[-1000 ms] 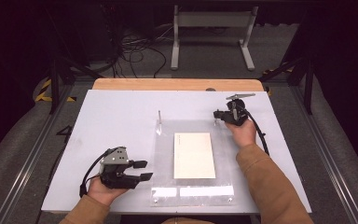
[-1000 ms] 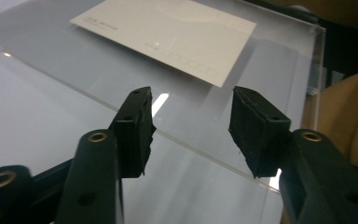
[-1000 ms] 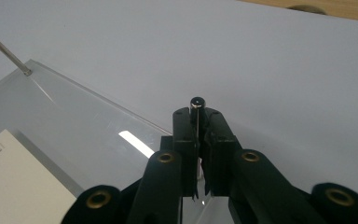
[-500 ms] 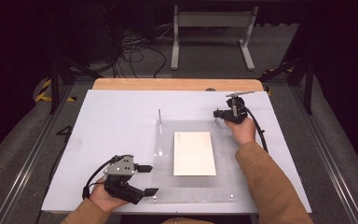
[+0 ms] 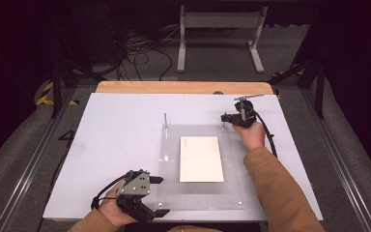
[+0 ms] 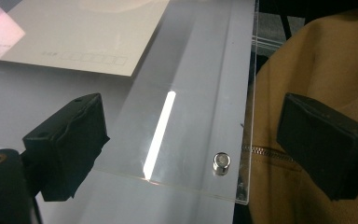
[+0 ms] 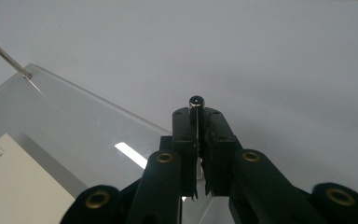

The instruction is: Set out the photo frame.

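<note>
A clear acrylic plate (image 5: 232,193) lies on the white table with a white envelope (image 5: 201,158) in its middle. My left gripper (image 5: 160,195) sits at the plate's near left corner. Its jaws have just been opening and now stand wide apart. In the left gripper view (image 6: 193,126) the plate's corner (image 6: 191,154) and a small metal stud (image 6: 221,163) lie between them, untouched. My right gripper (image 5: 225,117) is at the plate's far right corner, shut (image 7: 197,116) on a thin upright metal pin (image 7: 196,101).
A second thin pin (image 5: 165,119) stands upright at the plate's far left corner. The white table (image 5: 121,130) ends in a wooden strip (image 5: 183,87) at the back. A tan sleeve (image 6: 317,60) lies just beyond the plate's near edge.
The left gripper has slid toward the near edge and the plate's corner while its jaws spread apart. The right hand and its pin have stayed still.
</note>
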A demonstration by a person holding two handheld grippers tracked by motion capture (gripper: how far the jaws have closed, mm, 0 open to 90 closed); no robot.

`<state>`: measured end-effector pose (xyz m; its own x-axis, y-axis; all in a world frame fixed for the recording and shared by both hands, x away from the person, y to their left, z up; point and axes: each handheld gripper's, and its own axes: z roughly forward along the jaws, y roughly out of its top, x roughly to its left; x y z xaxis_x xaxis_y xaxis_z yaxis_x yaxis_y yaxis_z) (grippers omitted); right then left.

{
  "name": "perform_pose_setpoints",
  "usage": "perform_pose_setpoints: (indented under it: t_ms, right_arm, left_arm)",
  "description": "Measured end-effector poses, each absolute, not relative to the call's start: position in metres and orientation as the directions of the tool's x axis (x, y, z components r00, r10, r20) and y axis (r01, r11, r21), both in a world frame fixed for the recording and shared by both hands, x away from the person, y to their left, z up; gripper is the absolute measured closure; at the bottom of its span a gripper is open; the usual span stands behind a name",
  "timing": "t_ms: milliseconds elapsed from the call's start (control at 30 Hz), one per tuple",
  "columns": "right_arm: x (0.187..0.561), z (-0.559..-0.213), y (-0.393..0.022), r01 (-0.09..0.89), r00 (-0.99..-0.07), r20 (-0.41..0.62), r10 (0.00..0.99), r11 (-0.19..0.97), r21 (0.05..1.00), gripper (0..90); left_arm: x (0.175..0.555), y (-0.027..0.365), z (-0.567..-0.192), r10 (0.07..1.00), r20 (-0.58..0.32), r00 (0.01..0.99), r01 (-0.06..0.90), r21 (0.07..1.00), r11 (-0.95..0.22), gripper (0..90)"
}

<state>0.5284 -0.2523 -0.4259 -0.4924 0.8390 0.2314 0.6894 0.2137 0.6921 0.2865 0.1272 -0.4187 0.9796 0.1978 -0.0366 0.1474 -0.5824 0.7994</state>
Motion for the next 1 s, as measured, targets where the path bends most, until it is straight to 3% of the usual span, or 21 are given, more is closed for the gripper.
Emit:
perform_pose_setpoints:
  t_ms: [200, 633, 1000]
  right_arm:
    - [0.529, -0.426, -0.252, 0.697, -0.484, 0.24, 0.841, 0.206, 0.687, 84.2]
    - [0.531, -0.428, -0.253, 0.716, -0.48, 0.273, 0.834, 0.192, 0.671, 83.0]
    - [0.532, -0.43, -0.254, 0.723, -0.481, 0.29, 0.828, 0.187, 0.665, 82.4]
  left_arm:
    - [0.282, 0.12, -0.422, 0.179, 0.013, 0.984, 0.103, 0.772, -0.627, 7.0]
    - [0.285, 0.115, -0.432, 0.22, 0.075, 0.973, 0.1, 0.719, -0.688, 2.3]
    - [0.282, 0.119, -0.427, 0.246, 0.171, 0.954, 0.046, 0.728, -0.684, 1.1]
